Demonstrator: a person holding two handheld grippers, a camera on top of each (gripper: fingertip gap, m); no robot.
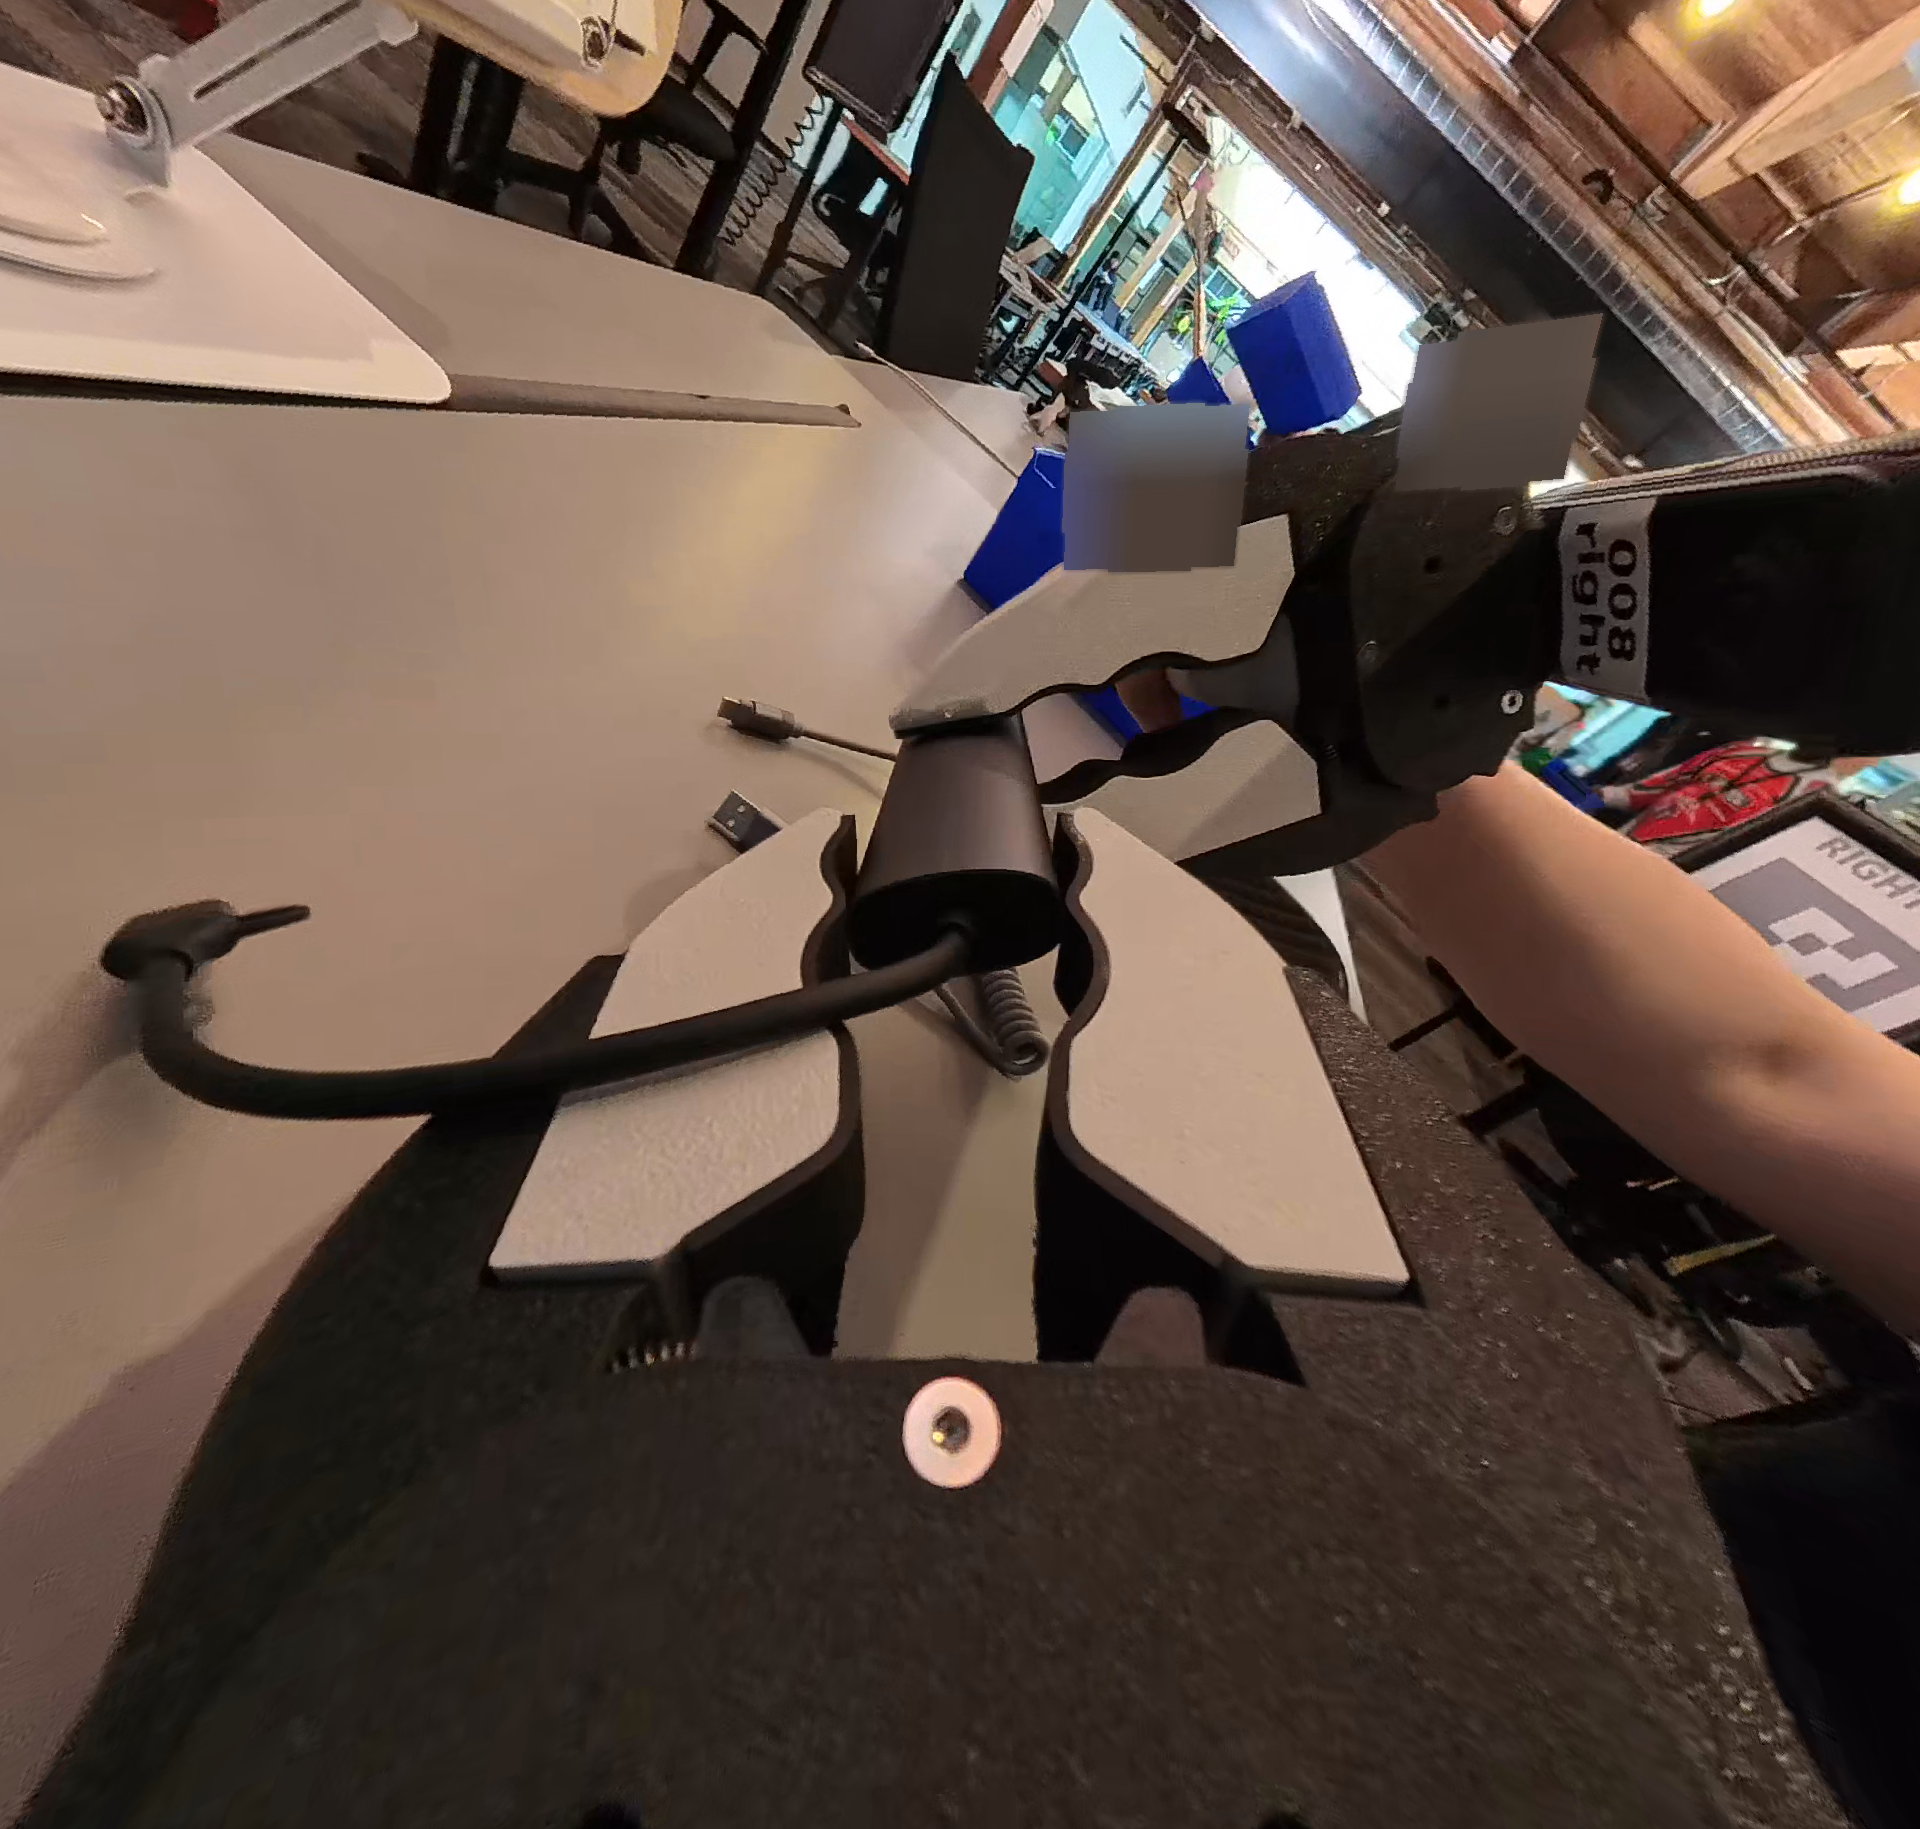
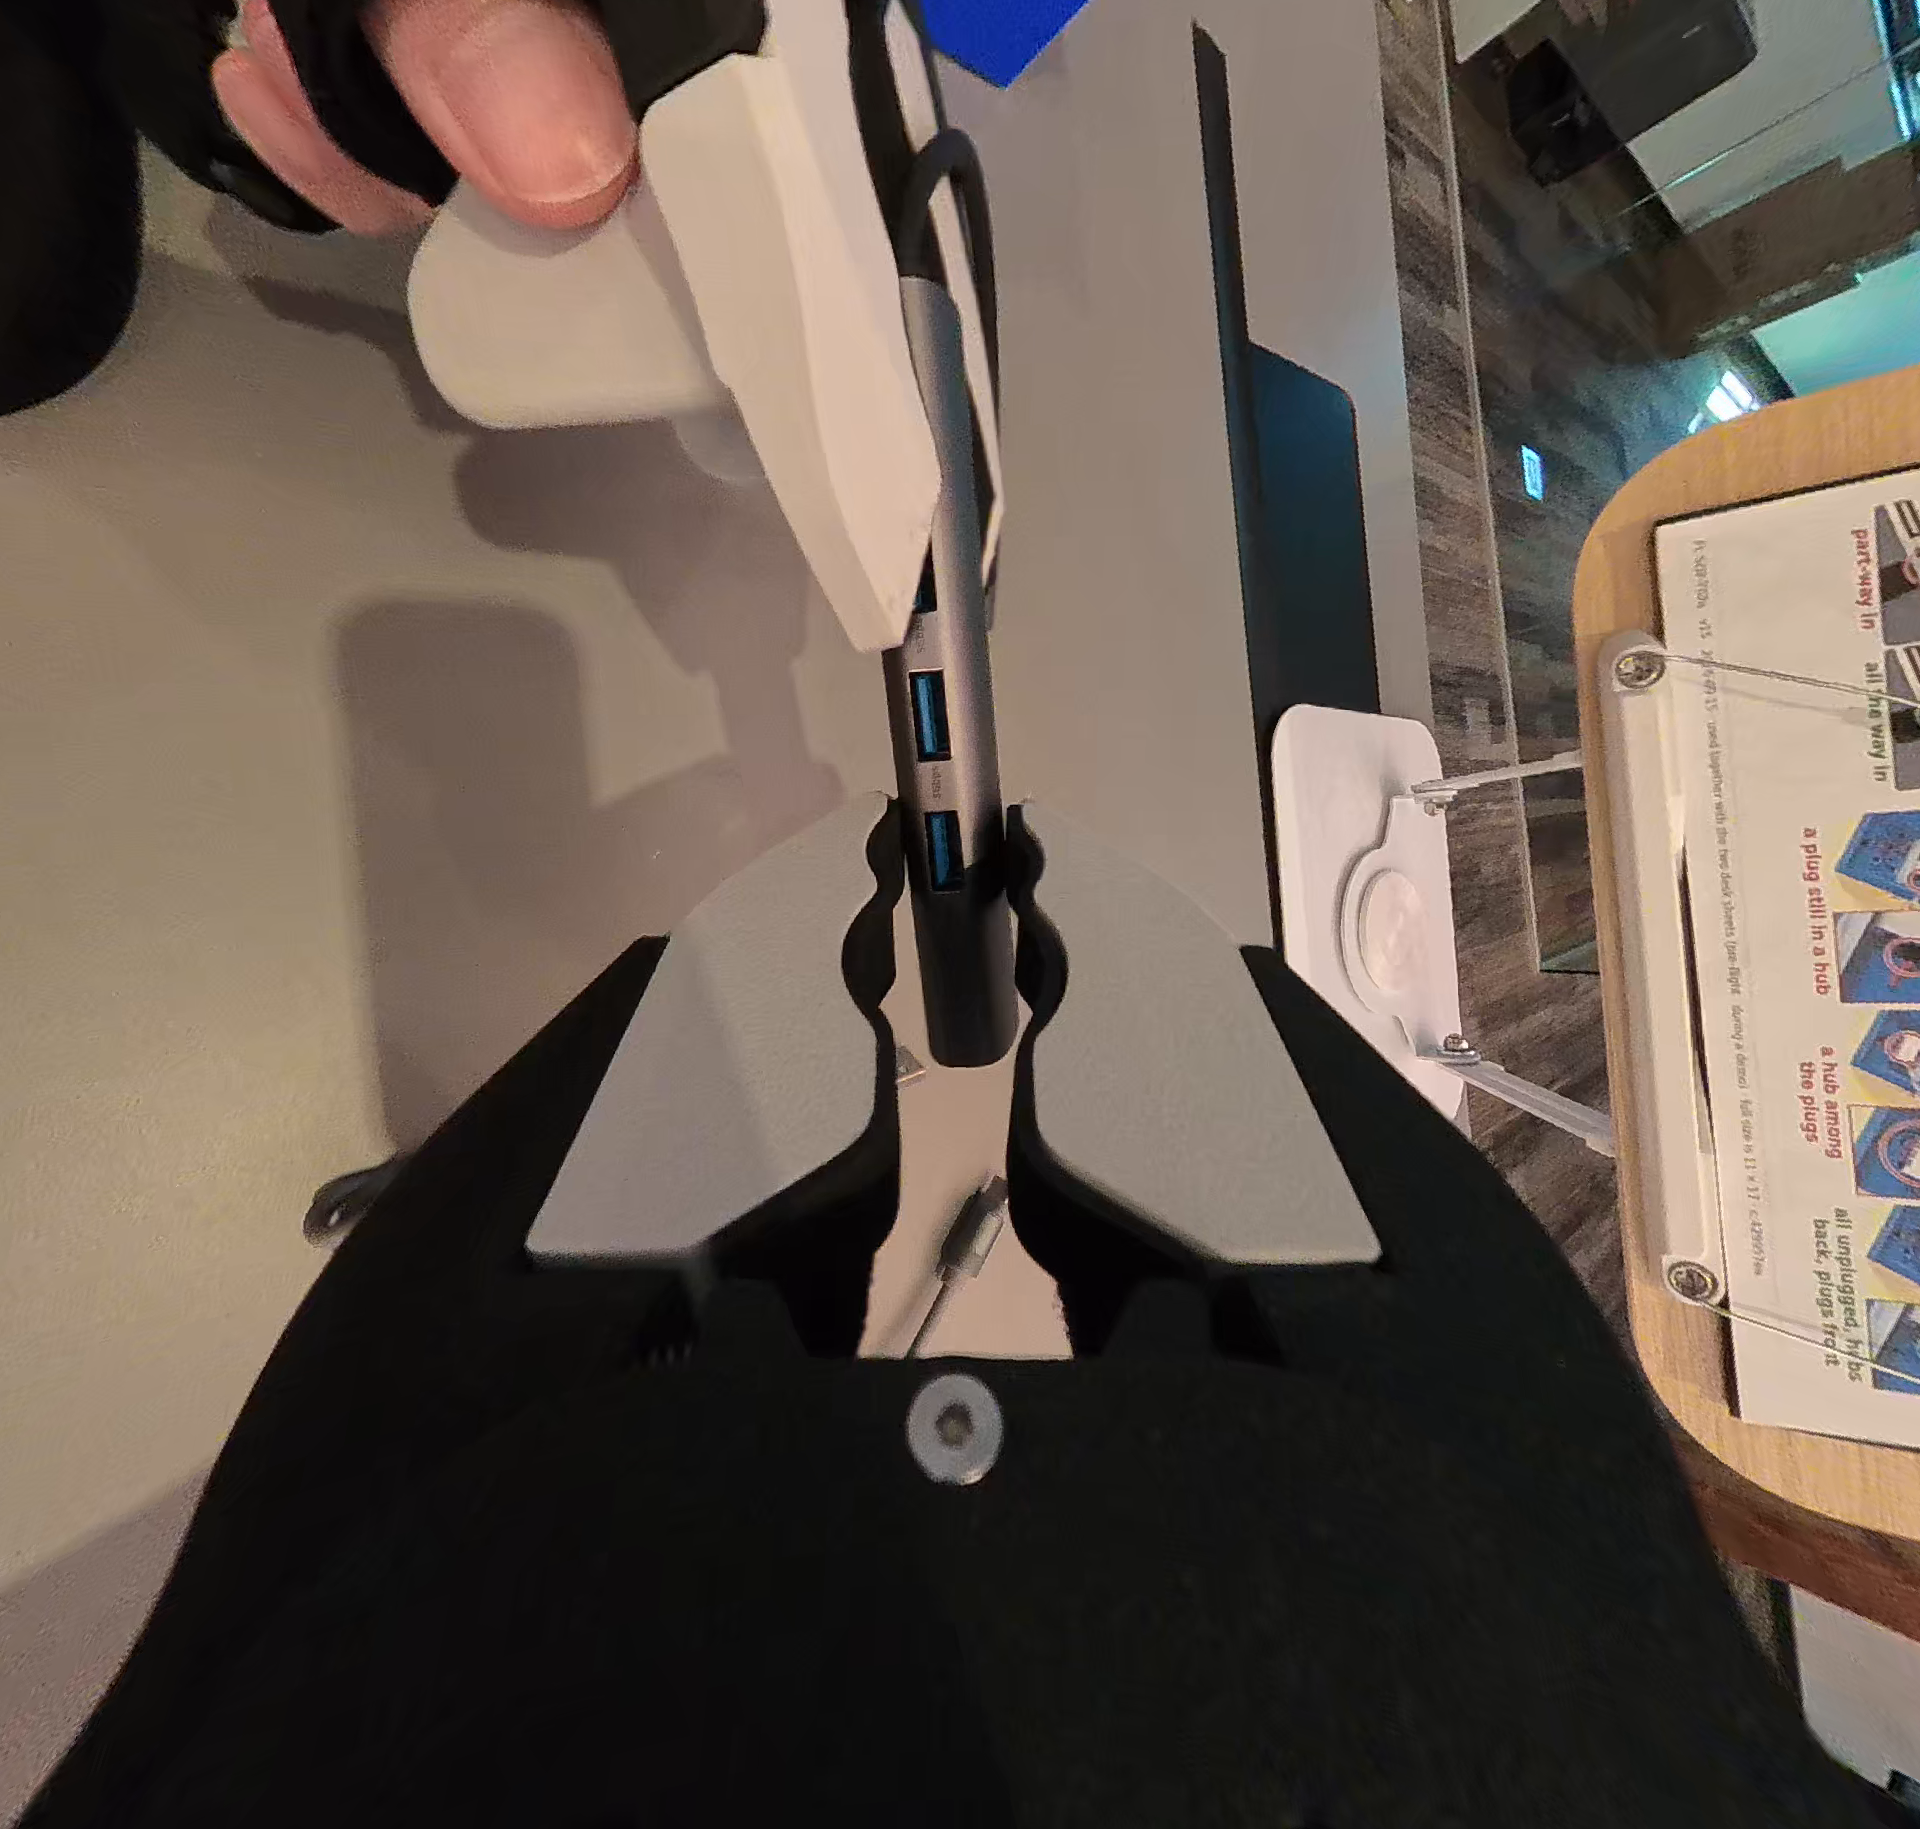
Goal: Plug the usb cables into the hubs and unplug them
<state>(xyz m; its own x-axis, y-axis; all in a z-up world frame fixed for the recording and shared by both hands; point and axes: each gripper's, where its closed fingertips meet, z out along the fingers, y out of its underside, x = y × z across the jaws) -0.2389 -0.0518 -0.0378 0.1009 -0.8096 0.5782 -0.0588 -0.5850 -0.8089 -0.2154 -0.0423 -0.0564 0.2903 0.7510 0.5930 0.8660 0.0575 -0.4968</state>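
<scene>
A dark grey USB hub (image 1: 951, 823) with blue ports (image 2: 932, 714) is held above the grey table (image 1: 416, 657) by both grippers. My left gripper (image 1: 956, 834) is shut on the hub's cable end. My right gripper (image 2: 954, 808) is shut on the other end; it also shows in the left wrist view (image 1: 977, 756), reaching in from the right. The left gripper shows in the right wrist view (image 2: 940, 574) higher up on the hub. The hub's own black cable (image 1: 468, 1073) curves left to a black plug (image 1: 187, 938). No plug sits in the visible ports.
Loose plugs lie on the table: a grey one (image 1: 758, 719), a blue-tipped one (image 1: 743, 818) and a silver one (image 2: 977, 1218). A coiled cable (image 1: 1003, 1026) lies below the hub. A white stand base (image 2: 1351, 844), an instruction sheet (image 2: 1787, 948) and blue boxes (image 1: 1288, 356) stand around. Only a small space, under 4 cm, lies between the two pairs of fingers.
</scene>
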